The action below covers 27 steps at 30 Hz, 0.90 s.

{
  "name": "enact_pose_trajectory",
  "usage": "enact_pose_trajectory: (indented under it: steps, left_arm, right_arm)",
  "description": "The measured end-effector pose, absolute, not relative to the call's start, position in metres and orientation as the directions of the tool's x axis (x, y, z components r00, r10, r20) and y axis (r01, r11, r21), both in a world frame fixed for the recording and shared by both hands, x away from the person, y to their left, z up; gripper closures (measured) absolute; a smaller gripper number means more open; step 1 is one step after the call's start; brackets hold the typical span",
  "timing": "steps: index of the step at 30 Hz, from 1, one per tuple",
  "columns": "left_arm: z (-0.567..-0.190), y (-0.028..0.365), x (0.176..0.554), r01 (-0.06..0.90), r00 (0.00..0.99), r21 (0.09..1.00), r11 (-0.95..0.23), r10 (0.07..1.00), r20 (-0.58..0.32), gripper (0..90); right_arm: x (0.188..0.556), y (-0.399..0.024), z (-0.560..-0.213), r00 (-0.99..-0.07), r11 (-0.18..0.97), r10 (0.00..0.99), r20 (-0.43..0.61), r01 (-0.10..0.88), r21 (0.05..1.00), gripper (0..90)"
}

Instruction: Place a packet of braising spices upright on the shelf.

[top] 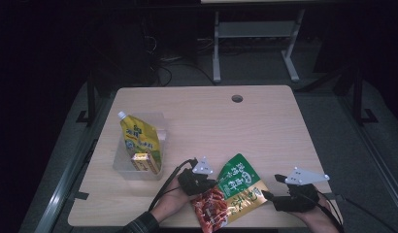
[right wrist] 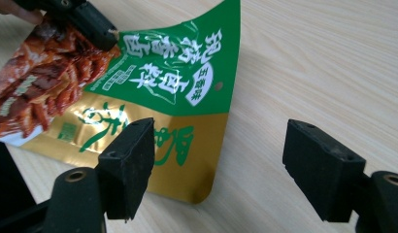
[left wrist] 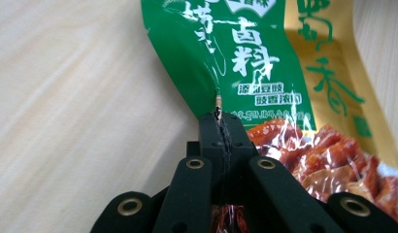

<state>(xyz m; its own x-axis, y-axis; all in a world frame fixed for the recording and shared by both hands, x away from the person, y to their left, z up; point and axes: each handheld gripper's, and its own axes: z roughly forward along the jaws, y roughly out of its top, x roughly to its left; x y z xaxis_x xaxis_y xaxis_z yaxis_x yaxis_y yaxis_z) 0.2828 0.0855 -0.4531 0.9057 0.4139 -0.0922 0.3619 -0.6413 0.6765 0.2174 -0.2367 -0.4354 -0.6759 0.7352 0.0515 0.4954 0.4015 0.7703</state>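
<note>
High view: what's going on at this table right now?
A person works at a wooden table with a hand-held gripper in each hand. The left hand-held gripper is shut on the edge of a green and gold seasoning pouch lying near the front edge. The right hand-held gripper stands open beside the pouch's gold corner, not gripping it. At the left, a clear plastic bin holds a yellow spouted pouch.

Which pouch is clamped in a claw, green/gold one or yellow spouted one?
The green and gold pouch lying flat at the near table edge: the left claw is shut on its edge. The yellow spouted pouch stands untouched in the clear bin.
</note>
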Motion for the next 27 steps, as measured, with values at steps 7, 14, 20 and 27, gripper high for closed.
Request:
enact_pose_trajectory:
  steps: [7, 14, 20, 27]
  left_arm:
    - [-0.435, 0.097, 0.289, 0.378, 0.882, 0.734, -0.564, 0.46, -0.102, 90.0]
    - [-0.415, 0.108, 0.297, 0.381, 0.861, 0.787, -0.486, 0.496, -0.111, 90.0]
    - [-0.396, 0.117, 0.304, 0.366, 0.853, 0.819, -0.442, 0.511, -0.105, 90.0]
    - [-0.385, 0.122, 0.305, 0.362, 0.842, 0.848, -0.386, 0.525, -0.121, 90.0]
  right_arm:
    - [0.217, -0.234, -0.436, -0.683, 0.399, 0.727, 0.071, 0.504, 0.766, 26.4]
    - [0.219, -0.232, -0.436, -0.68, 0.379, 0.727, 0.098, 0.516, 0.768, 24.1]
    - [0.22, -0.23, -0.437, -0.678, 0.357, 0.723, 0.131, 0.53, 0.77, 23.8]
    - [0.229, -0.203, -0.438, -0.725, 0.354, 0.666, 0.177, 0.515, 0.78, 24.1]
